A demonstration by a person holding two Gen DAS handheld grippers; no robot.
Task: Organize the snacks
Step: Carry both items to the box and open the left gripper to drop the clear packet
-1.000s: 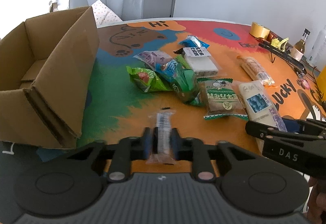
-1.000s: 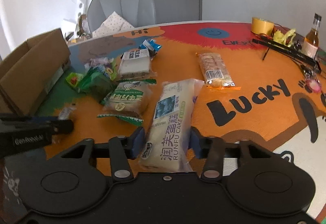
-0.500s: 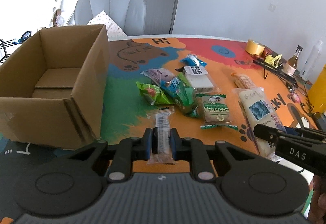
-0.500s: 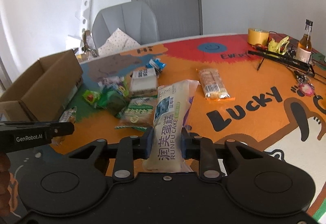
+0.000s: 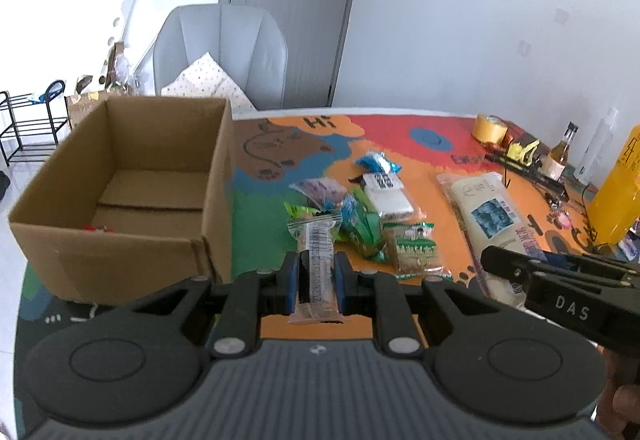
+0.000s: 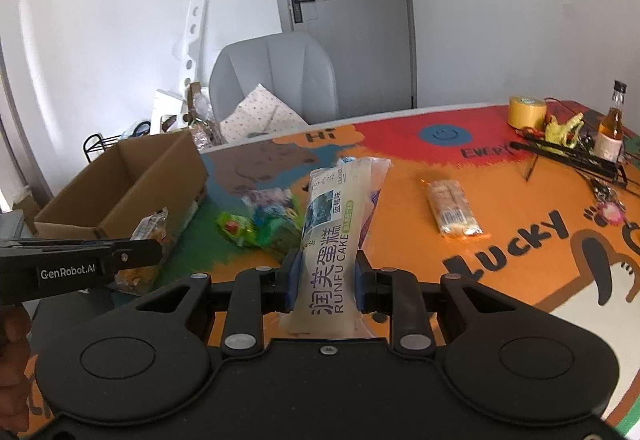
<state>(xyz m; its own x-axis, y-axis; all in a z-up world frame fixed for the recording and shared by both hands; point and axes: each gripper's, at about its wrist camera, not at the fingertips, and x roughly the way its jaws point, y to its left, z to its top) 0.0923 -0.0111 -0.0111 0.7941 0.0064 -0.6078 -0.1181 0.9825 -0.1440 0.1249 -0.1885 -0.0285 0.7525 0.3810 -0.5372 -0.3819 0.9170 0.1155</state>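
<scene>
Two grippers each carry a snack above the surface: left gripper jaws pinch a clear-wrapped bar; right gripper jaws squeeze a long cake pack. Cardboard box waits at ten o'clock. Slippery wrappers could slide free mid-carry.

Bright daylight (left glare), fisheye-warped edges

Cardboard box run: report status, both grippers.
Left gripper shut on clear-wrapped snack bar. Right gripper shut on Runfu cake pack, lifted off table. Cardboard box open, nearly empty. Path clear.
</scene>
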